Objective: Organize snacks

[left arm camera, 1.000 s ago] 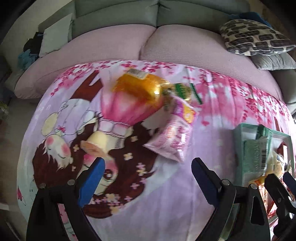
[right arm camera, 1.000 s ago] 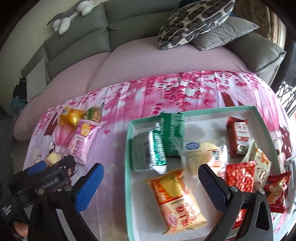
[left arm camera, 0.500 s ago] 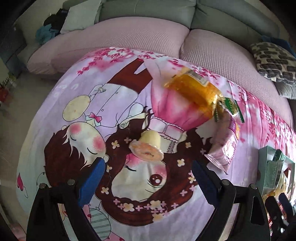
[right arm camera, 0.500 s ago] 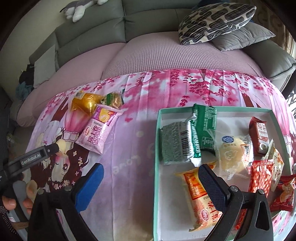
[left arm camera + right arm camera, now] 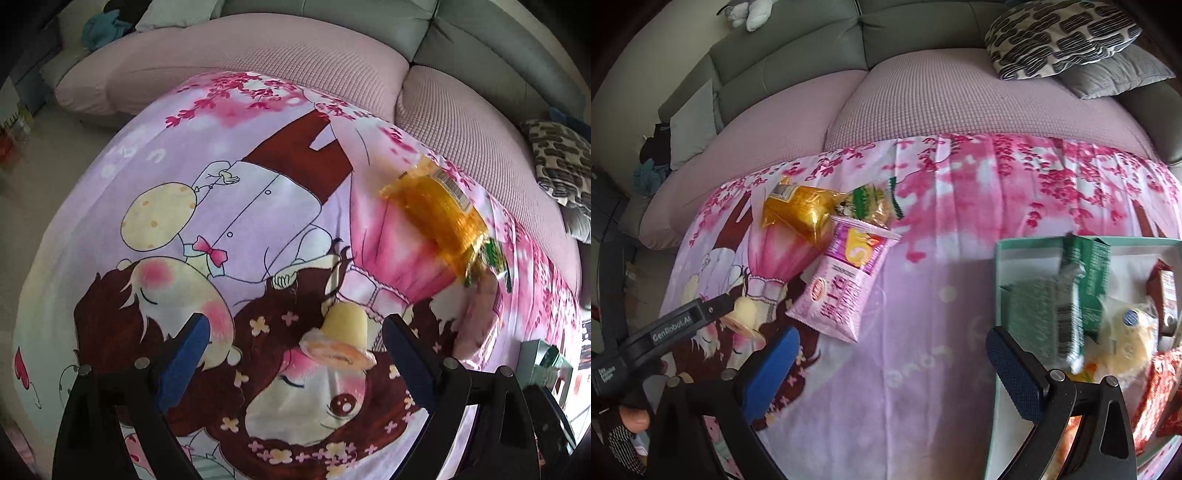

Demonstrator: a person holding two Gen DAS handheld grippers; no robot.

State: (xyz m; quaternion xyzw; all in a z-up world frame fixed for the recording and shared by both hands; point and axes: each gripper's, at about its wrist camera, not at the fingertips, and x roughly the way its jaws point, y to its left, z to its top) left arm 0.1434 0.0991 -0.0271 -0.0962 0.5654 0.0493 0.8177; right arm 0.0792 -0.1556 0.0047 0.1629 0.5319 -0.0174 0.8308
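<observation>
A small yellow jelly cup lies on the printed cloth between the fingers of my open left gripper; it also shows in the right wrist view. A gold packet, a green packet and a pink packet lie together further back. My right gripper is open and empty over the cloth, left of the teal tray holding several snack packets. The left gripper's finger reaches the jelly cup in the right wrist view.
A pink-covered sofa with grey backrest runs along the far edge of the cloth. A patterned cushion and a grey cushion lie at the back right. A plush toy sits on the backrest.
My left gripper has swung left and closed in on the jelly cup, which now sits between its fingers. My right gripper has shifted left, so the tray has slid toward the right edge.
</observation>
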